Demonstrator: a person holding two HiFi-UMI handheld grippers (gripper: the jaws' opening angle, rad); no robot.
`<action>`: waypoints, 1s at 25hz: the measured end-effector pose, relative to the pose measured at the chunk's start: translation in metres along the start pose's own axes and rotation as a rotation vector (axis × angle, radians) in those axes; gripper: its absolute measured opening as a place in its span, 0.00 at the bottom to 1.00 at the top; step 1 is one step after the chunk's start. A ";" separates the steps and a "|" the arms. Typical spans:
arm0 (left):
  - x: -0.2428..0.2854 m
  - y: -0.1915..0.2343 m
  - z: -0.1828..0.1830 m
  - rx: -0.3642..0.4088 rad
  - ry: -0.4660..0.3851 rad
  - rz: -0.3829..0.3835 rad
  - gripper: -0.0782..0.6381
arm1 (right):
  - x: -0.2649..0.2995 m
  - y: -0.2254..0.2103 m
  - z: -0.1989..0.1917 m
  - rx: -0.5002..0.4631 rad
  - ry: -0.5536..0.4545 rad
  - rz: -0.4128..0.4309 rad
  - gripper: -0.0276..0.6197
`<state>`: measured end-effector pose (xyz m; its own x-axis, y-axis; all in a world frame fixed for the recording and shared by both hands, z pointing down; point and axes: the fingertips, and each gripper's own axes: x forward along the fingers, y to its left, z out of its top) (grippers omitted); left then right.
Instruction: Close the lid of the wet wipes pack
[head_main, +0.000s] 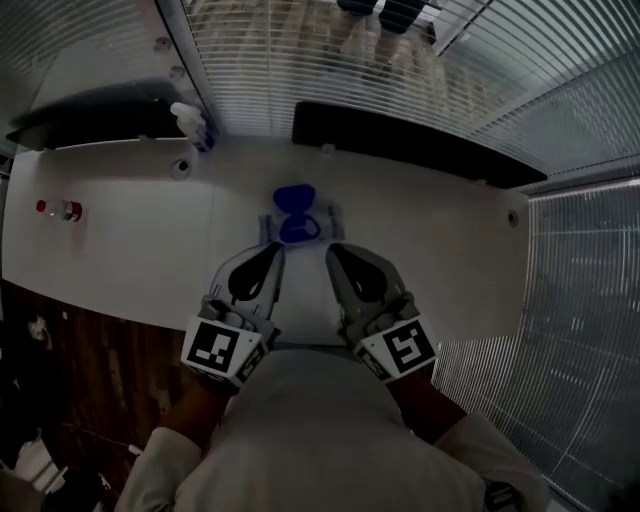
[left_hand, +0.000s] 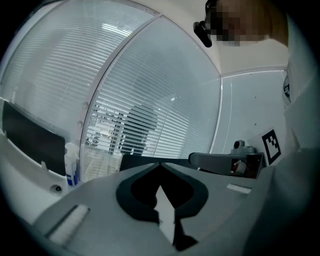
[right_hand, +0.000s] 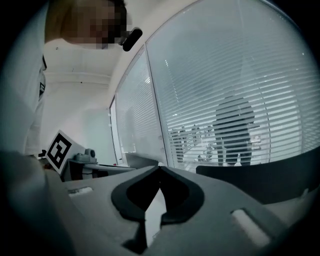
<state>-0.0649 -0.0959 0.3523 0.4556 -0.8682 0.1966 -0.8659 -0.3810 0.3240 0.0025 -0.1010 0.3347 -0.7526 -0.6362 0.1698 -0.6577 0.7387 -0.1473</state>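
The wet wipes pack lies on the white table, straight ahead of me. Its blue lid stands flipped up at the far side, above the blue opening ring. My left gripper and right gripper hover side by side just short of the pack, one at each near corner, not touching it. In the left gripper view, my left gripper has its jaws shut with nothing in them. The same holds for my right gripper in the right gripper view. Neither of those views shows the pack.
A small red-capped bottle lies at the table's left end. A white spray bottle stands at the back left, also the spray bottle. Long black panels line the far edge before glass walls with blinds. Wooden floor shows on the left.
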 end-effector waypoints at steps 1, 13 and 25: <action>0.001 0.003 -0.007 -0.002 0.012 0.008 0.11 | 0.002 -0.001 -0.006 -0.006 0.011 0.005 0.05; 0.024 0.059 -0.091 -0.055 0.191 0.079 0.11 | 0.056 -0.014 -0.077 -0.035 0.148 0.057 0.05; 0.057 0.088 -0.198 -0.024 0.367 0.050 0.11 | 0.095 -0.066 -0.193 -0.074 0.369 0.087 0.13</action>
<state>-0.0746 -0.1158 0.5755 0.4604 -0.7122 0.5299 -0.8858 -0.3297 0.3265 -0.0193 -0.1673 0.5487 -0.7345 -0.4576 0.5011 -0.5777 0.8091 -0.1080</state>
